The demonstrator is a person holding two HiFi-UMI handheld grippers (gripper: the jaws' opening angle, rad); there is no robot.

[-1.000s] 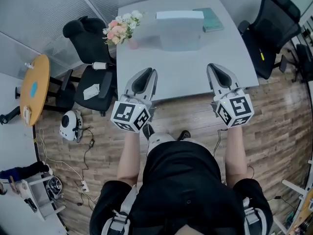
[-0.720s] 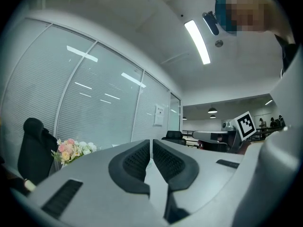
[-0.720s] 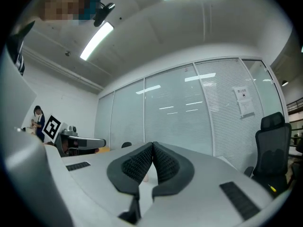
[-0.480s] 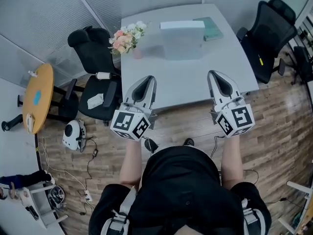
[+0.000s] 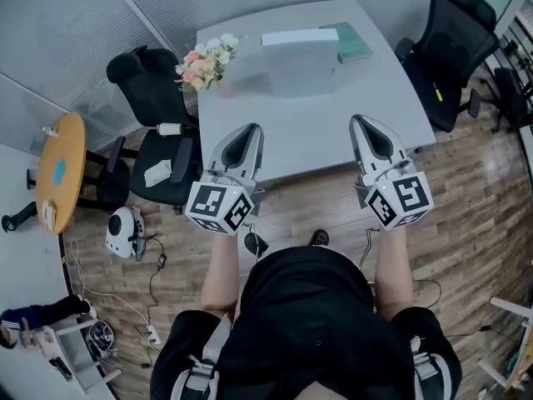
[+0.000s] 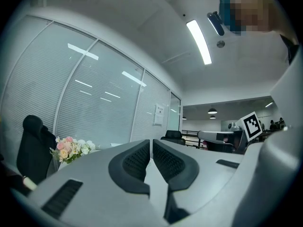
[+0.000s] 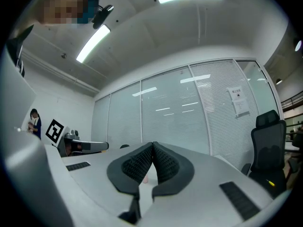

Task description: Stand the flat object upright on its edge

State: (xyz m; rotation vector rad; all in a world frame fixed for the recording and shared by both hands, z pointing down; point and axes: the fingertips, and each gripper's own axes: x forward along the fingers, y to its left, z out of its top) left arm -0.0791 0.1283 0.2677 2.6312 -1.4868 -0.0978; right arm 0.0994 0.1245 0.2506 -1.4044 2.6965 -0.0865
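jaws meet tip to tip on both tools, with nothing between them. the left gripper [image 5: 248,128] shows ribbed black rubber pads [image 6: 135,161] pressed together at the front, set in a smooth grey moulded shell. the right gripper [image 5: 364,121] looks the same, its dimpled pads [image 7: 168,167] touching at the tips. each carries a white cube printed with black square markers. both are held over the wood-plank floor [image 5: 475,190] at the near edge of the matte pale-grey table [image 5: 333,132], well apart from everything on it. the flat object [image 5: 300,65] is a pale blue-grey rectangular slab with a thin whitish top edge. it appears to stand upright on its long edge at the table's 12 o'clock; its face is washed out, so its material is hard to tell. a teal book [image 5: 356,44] lies flat just beside its right end, at about 1 o'clock. a bunch of pink and white flowers [image 5: 204,55] sits at the table's 10 o'clock corner. a black padded office chair [image 5: 154,77] stands off the table at 9 o'clock, and another black chair [image 5: 454,48] at 2 o'clock.
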